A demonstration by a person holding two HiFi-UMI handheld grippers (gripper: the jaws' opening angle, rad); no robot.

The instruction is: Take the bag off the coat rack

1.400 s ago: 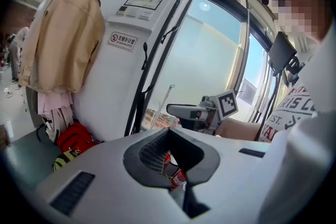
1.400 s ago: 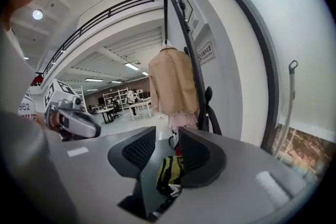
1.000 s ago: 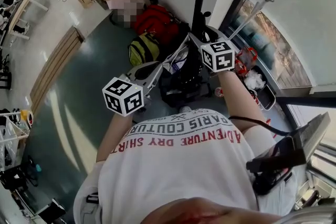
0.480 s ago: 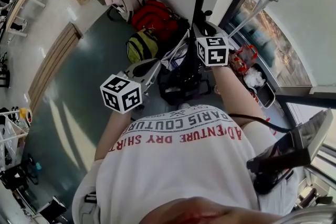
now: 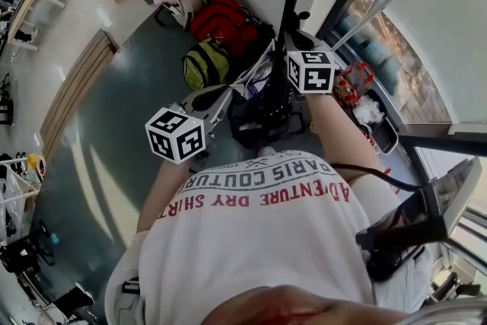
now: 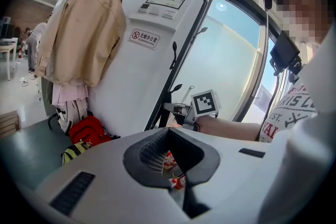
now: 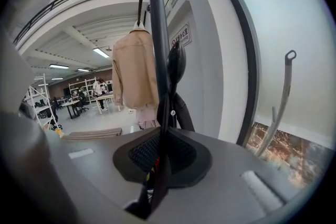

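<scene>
Pinched the black strap of the bag w/ the right gripper, jaws clenched on it beside the coat rack pole. Held the left gripper near, jaws apart, nothing btwn them. Found the strap apparently looped up to a hook, w/ the dark bag low against the pole, near a red backpack on the floor. Judged grasp done; lift off hook and carry clear of rack not yet done. No bench in shot.
</scene>
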